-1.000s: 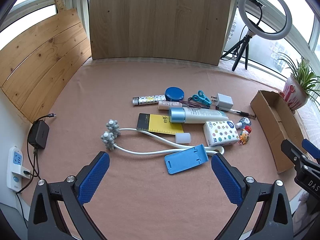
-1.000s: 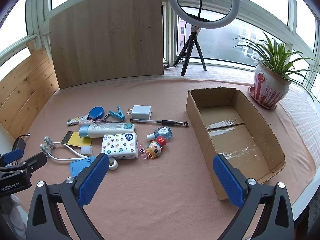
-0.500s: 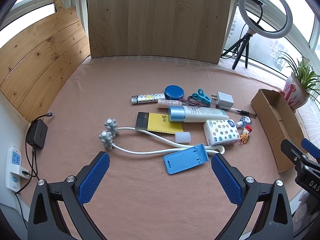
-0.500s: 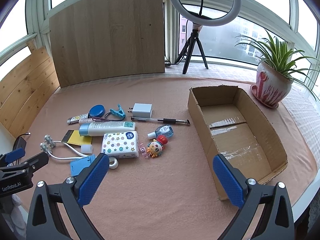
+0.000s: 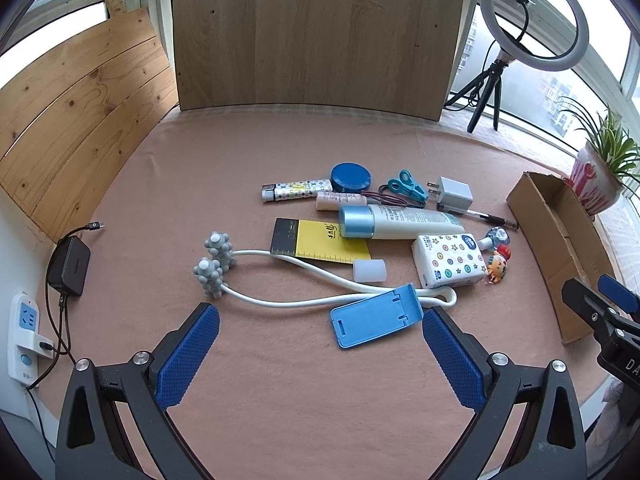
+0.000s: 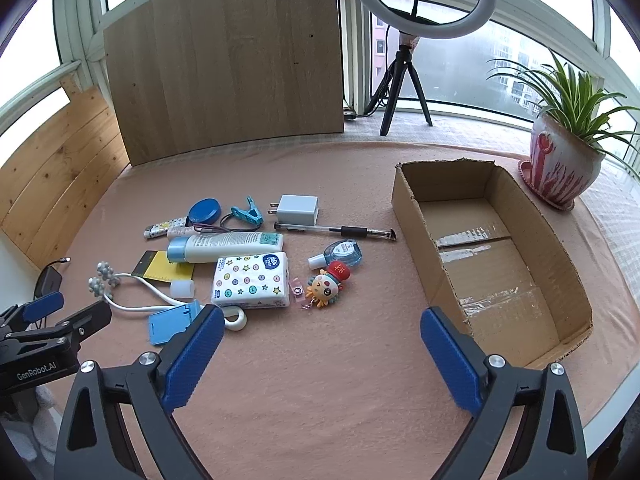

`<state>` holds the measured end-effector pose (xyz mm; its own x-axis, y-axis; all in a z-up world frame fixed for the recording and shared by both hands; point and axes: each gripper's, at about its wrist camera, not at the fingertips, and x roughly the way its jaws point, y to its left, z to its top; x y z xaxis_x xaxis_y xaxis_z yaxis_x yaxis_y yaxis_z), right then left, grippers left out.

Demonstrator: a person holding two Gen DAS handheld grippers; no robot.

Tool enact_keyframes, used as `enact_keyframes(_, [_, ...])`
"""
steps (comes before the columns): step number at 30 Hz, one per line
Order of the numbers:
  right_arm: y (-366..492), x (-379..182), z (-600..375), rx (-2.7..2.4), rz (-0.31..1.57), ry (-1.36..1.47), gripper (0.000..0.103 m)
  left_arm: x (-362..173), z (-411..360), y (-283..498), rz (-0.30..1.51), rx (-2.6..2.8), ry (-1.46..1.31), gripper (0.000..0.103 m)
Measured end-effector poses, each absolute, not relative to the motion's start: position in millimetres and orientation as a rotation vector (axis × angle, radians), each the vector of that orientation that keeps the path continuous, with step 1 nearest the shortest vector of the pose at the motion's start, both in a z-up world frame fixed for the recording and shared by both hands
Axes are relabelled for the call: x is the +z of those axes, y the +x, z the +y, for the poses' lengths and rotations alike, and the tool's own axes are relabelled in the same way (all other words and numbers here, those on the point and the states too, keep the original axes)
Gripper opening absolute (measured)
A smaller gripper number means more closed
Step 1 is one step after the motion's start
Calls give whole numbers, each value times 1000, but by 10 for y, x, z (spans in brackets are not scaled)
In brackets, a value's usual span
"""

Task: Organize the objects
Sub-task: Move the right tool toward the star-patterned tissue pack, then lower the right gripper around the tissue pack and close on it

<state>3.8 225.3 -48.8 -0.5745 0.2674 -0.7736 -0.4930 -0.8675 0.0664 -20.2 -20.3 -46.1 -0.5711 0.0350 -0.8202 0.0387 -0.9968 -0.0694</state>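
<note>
Nothing has been lifted yet, so the step in hand reads as picking a first item to carry to the box. On the left, the left claw (image 5: 320, 354) hangs above the bench (image 5: 280, 400) with its jaws spread wide and nothing between them; the blue phone stand (image 5: 376, 322) lies just beyond its fingertips, resting over the white cord of the massager (image 5: 214, 264). That cord tangles under the stand, so I would judge it wiser to take loose, compact pieces first and leave the corded one for a clean two-point lift.

The clutter sits left of centre: a lotion tube (image 6: 226, 246), the star-printed tissue pack (image 6: 251, 280), a charger plug (image 6: 298, 209), a pen (image 6: 336, 230), a small blue bottle (image 6: 340, 253) and a doll keychain (image 6: 326, 286), all close together, some touching.

The right claw (image 6: 320, 354) hovers over bare bench near the front, empty, its jaws wide but closing slightly. The keychain and small bottle lie nearest the box, probably the easiest start; approach from above, pads square across the body.

On the right, the cardboard box (image 6: 412, 204) stands open-topped and holds nothing, only tape strips on its floor. The plant pot (image 6: 560, 168) stands beyond it.
</note>
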Motion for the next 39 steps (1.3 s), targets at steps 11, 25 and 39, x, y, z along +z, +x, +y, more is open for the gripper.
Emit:
enact_keyframes(11, [-40, -619, 2249, 2450, 453, -1220, 64, -529, -181, -303, 112, -2800, 1481, 94])
enact_keyframes(25, [-249, -598, 2343, 2484, 445, -1261, 46, -635, -20, -639, 108, -2831, 1565, 70])
enact_keyframes(39, [-943, -985, 2687, 2470, 689, -1547, 45, -991, 150, -1261, 145, -2783, 1781, 55])
